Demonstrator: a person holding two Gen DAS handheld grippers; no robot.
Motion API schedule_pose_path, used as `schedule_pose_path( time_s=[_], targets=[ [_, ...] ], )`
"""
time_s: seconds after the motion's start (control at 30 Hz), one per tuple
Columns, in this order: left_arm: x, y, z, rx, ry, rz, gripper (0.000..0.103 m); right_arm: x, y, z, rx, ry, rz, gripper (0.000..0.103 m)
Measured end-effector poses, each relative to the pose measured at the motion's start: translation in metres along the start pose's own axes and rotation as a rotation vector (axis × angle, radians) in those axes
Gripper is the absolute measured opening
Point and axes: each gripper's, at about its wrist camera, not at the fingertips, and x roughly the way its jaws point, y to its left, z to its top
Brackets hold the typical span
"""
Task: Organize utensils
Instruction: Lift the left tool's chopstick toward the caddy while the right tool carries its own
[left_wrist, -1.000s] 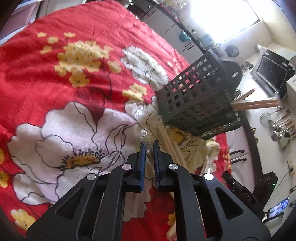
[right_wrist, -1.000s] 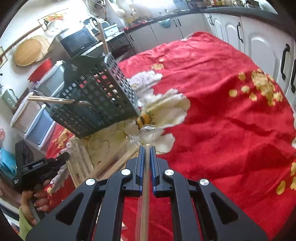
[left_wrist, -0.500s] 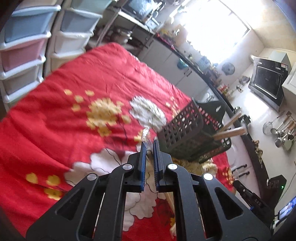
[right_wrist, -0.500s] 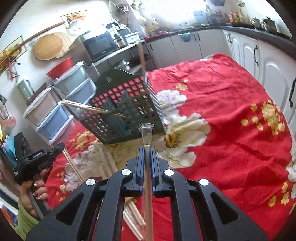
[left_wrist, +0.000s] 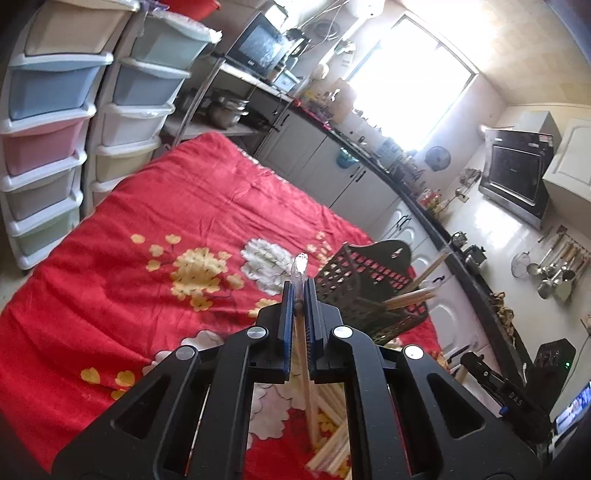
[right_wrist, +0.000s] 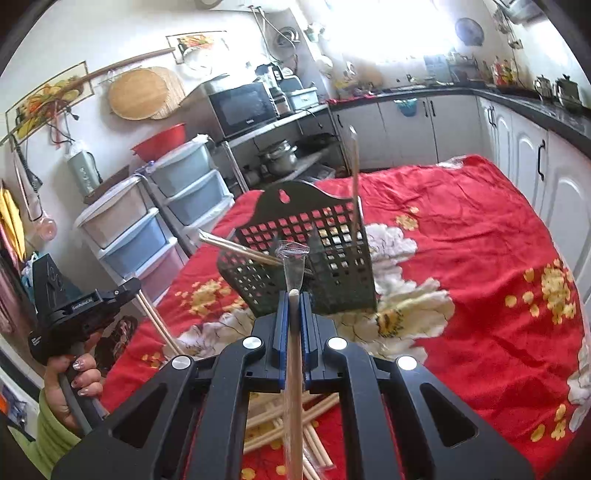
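Observation:
A black lattice utensil basket (right_wrist: 314, 258) stands on the red flowered cloth (right_wrist: 461, 258), with chopsticks sticking out of it; it also shows in the left wrist view (left_wrist: 362, 291). My right gripper (right_wrist: 294, 295) is shut on a plastic-wrapped wooden chopstick (right_wrist: 293, 350), held raised just in front of the basket. My left gripper (left_wrist: 299, 288) is shut on another wrapped chopstick (left_wrist: 304, 332), raised left of the basket. Several loose chopsticks (right_wrist: 291, 417) lie on the cloth below both grippers, also seen in the left wrist view (left_wrist: 328, 435).
Stacked plastic drawers (left_wrist: 48, 129) stand at the cloth's far left edge. Kitchen cabinets (right_wrist: 517, 147) and a counter run along the far side. The left hand and its gripper handle (right_wrist: 74, 321) show at the left of the right wrist view.
Both grippers have lifted well above the cloth with their chopsticks and tilted up. The basket now sits lower and farther in both views.

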Motion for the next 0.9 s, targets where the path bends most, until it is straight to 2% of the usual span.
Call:
schedule_pose_path(
  time_s=[0.53,0.9],
  targets=[
    [-0.019,-0.057,0.028,0.102,-0.088,-0.101,0.003,-0.020,0.018,0.027,-0.039,-0.119,0.036,0.006],
    [-0.025,-0.082,0.046,0.168,-0.143,-0.110,0.003,-0.031,0.028,0.047,-0.067,-0.187,0.057,0.006]
  ],
)
